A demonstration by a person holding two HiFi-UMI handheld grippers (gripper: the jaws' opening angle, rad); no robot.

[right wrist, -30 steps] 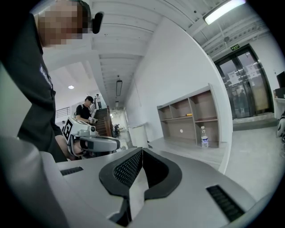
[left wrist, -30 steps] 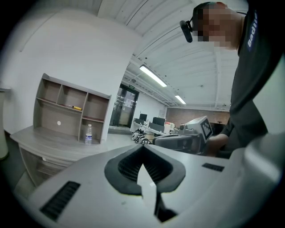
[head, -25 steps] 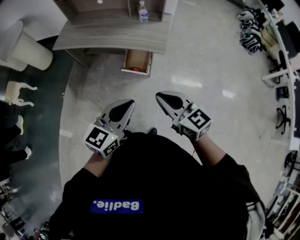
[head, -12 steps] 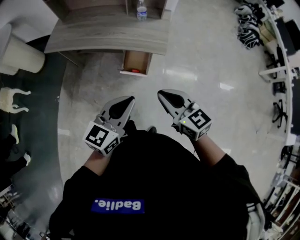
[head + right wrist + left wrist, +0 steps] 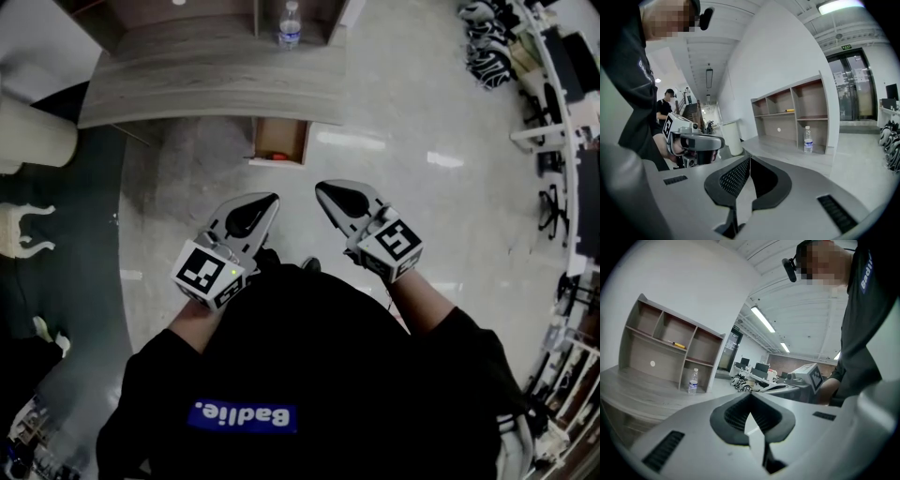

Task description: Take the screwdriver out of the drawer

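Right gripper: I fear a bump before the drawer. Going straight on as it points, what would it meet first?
Probably the grey wood-grain desk, its top near the front edge; the right gripper has only pale glossy floor before that. Depth is unclear.

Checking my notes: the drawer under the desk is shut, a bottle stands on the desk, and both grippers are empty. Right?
No: the drawer is open, pulled out from under the desk, as the head view shows. The bottle does stand on the desk, and the left gripper and right gripper are empty.
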